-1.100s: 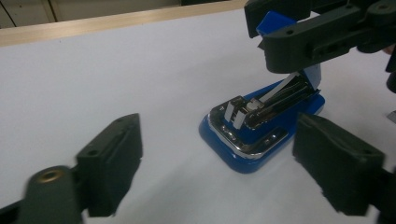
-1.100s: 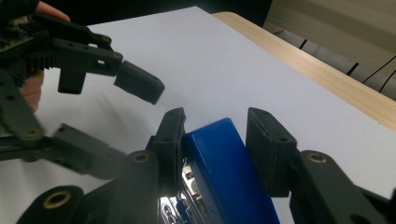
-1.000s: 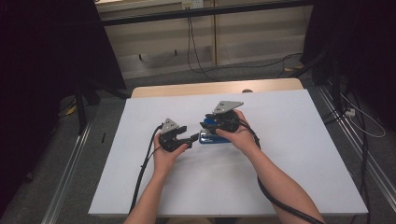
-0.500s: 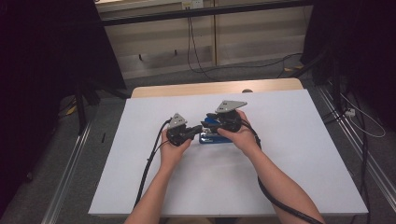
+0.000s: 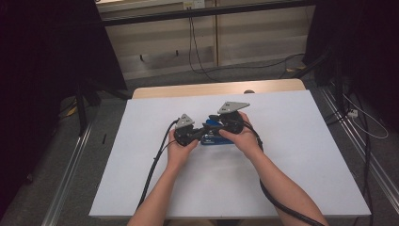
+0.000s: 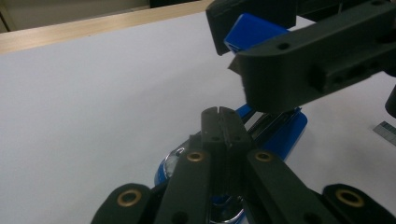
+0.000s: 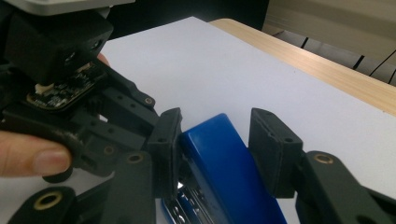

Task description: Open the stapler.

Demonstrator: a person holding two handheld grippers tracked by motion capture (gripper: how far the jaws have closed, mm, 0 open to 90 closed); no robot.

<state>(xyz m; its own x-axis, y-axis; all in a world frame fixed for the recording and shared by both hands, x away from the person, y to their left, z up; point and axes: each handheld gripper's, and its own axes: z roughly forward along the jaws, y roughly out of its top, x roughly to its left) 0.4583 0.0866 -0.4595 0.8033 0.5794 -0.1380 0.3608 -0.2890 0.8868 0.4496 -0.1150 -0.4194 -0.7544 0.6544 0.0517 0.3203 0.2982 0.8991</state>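
High view: blue stapler (image 5: 214,137) mid-table (image 5: 306,155), bare surface all round; right gripper (image 7: 215,142) straddles it, jaws apart; left gripper (image 6: 223,122), jaws together, crowds from nine o'clock.

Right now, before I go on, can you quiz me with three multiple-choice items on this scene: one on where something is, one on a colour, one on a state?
1. Where does the stapler lie?
A. on the white table top, between the two grippers
B. on the floor
C. on the wooden strip at the far edge

2. What colour is the stapler's body?
A. red
B. blue
C. yellow

3. How do the left gripper jaws stand?
A. wide apart
B. closed together
C. around a cable

Answers:
1 A, the high view shows it on the white sheet.
2 B, blue in both gripper views.
3 B, the left gripper view shows the jaws meeting.
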